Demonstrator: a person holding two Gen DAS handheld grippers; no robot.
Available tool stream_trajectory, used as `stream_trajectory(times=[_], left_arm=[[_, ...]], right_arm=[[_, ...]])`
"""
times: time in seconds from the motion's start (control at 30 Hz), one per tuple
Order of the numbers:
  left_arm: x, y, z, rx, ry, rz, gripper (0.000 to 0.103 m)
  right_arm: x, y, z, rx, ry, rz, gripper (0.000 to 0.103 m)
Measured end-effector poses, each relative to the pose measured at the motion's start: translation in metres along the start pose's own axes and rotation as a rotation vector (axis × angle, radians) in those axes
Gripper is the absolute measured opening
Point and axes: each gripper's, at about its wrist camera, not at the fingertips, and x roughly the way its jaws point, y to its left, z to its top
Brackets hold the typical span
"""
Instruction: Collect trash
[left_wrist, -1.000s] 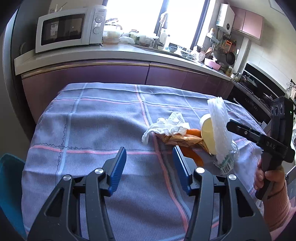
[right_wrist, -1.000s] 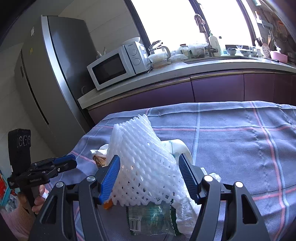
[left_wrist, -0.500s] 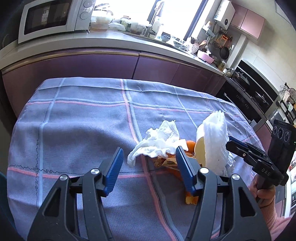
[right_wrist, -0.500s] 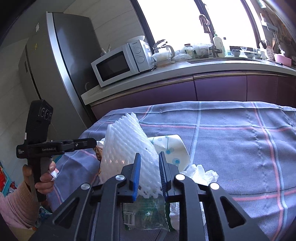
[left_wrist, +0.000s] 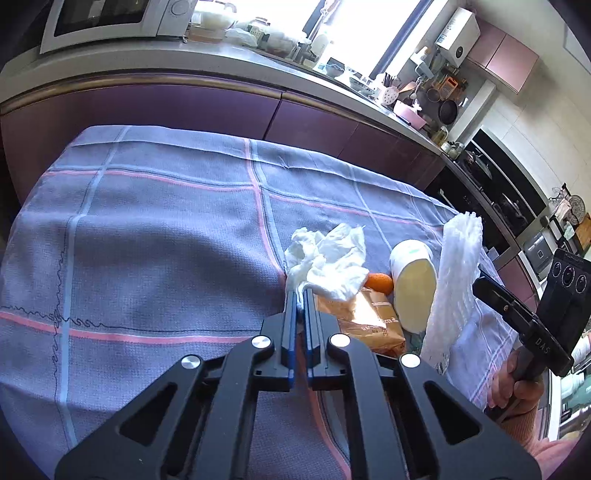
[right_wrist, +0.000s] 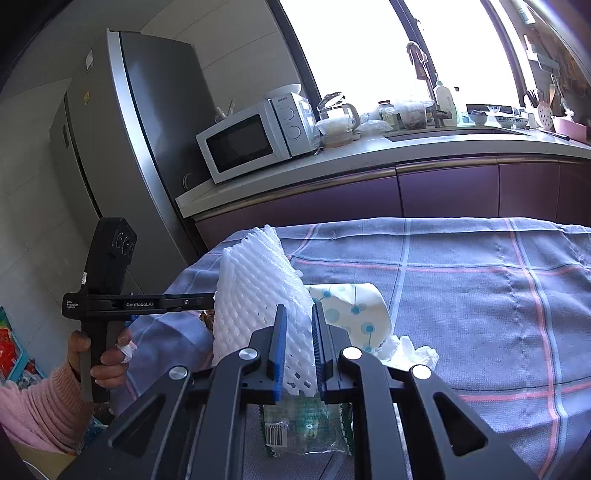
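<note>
Left claw (left_wrist: 300, 295) pinched tight on the near corner of the crumpled tissue (left_wrist: 328, 260), which lies on the bench (left_wrist: 147, 229) (checked cloth) beside a paper cup (left_wrist: 412, 284) on its side. Right claw (right_wrist: 298, 332) closing narrow on the white foam net (right_wrist: 258, 291), pads pressing it. Net stands upright over a clear wrapper (right_wrist: 306, 428).

Two close wrist views, facing inward — apparently sharing the trash pile (left_wrist: 373, 291)

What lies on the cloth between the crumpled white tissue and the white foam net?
In the left wrist view, a tipped paper cup lies between the tissue and the foam net.
</note>
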Motion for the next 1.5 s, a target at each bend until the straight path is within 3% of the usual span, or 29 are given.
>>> stream_trajectory(times=[0.33, 0.67, 1.07, 1.5], left_arm=[[-0.054, 0.006, -0.008, -0.029, -0.118, 0.006, 0.004], [-0.11, 0.017, -0.03, -0.055, -0.187, 0.023, 0.004], [-0.159, 0.029, -0.064, -0.059, -0.232, 0.074, 0.004], [-0.195, 0.054, -0.099, -0.138, -0.271, 0.106, 0.004]], right_arm=[[-0.007, 0.009, 0.007, 0.009, -0.029, 0.034, 0.012], [-0.002, 0.024, 0.011, 0.006, -0.033, 0.079, 0.012], [0.019, 0.053, 0.009, -0.007, 0.003, 0.147, 0.012], [0.045, 0.088, 0.006, -0.048, 0.056, 0.212, 0.012]])
